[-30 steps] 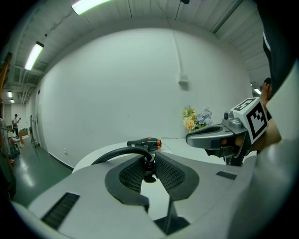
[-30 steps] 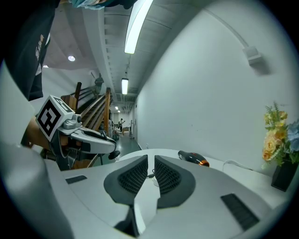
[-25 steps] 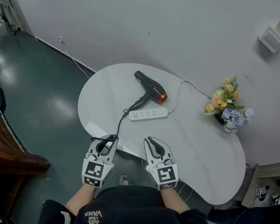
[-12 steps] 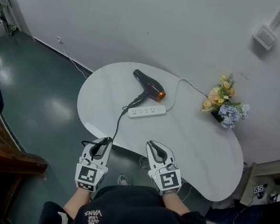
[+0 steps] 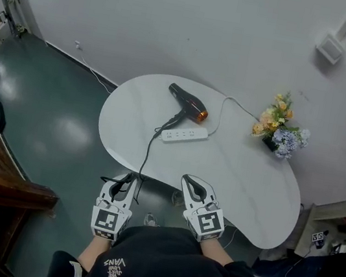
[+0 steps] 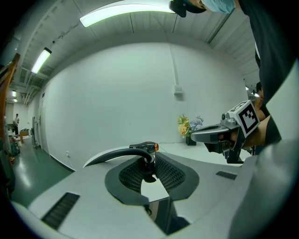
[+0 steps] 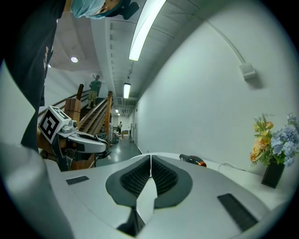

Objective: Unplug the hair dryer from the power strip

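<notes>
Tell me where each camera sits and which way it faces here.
Head view: on the person's head, facing steeply down at the white table with hair dryer, power strip, flowers; left gripper, right gripper, dark top show.
Left gripper view: on that gripper, facing along jaws closed on the black cord, toward the wall; right gripper at right.
Right gripper view: on that gripper, along shut, empty jaws; left gripper at left.
Shared: both gripper views show hair dryer and flowers.

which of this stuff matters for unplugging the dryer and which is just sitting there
For the job: hair dryer, power strip, black cord clamped in the left gripper, right gripper shut and empty.

Just lying about: flower bouquet, white table, wall box.
</notes>
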`<state>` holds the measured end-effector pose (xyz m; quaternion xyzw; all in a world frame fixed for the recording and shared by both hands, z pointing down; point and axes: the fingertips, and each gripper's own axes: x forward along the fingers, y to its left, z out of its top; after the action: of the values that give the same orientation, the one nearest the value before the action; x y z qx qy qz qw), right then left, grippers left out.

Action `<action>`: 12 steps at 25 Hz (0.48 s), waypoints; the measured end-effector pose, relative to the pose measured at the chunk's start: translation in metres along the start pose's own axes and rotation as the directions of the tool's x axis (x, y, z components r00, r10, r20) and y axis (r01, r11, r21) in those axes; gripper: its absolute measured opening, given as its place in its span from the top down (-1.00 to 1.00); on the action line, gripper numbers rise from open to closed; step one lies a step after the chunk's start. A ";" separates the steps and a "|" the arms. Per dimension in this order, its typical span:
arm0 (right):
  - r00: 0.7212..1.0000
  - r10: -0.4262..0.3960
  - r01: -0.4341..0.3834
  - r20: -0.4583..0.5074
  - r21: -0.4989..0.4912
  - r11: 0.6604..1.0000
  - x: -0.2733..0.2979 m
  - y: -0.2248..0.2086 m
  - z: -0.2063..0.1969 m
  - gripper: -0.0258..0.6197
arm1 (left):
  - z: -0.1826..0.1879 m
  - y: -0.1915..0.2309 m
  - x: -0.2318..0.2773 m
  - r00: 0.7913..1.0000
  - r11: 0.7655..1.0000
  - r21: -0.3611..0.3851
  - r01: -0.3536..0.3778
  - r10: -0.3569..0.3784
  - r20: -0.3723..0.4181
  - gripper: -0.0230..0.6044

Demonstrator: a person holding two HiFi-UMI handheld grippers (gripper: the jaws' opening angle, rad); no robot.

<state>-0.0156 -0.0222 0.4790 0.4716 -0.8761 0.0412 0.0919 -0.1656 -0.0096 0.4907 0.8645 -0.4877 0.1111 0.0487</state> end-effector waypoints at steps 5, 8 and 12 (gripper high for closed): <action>1.000 0.017 -0.017 0.002 0.014 1.000 0.001 0.005 -0.003 0.78 | 0.003 -0.002 -0.005 1.000 1.000 0.009 -0.003 0.003 0.012 0.68; 1.000 0.022 -0.022 -0.002 0.024 0.999 0.000 0.009 -0.004 0.79 | 0.004 -0.004 -0.008 1.000 1.000 0.015 0.001 -0.001 0.015 0.68; 1.000 0.028 -0.028 0.012 0.035 0.999 0.000 0.009 -0.004 0.79 | 0.004 -0.004 -0.009 1.000 1.000 0.020 0.002 -0.002 0.018 0.68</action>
<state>-0.0228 -0.0169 0.4833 0.4611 -0.8822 0.0552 0.0777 -0.1659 -0.0006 0.4847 0.8664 -0.4862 0.1082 0.0357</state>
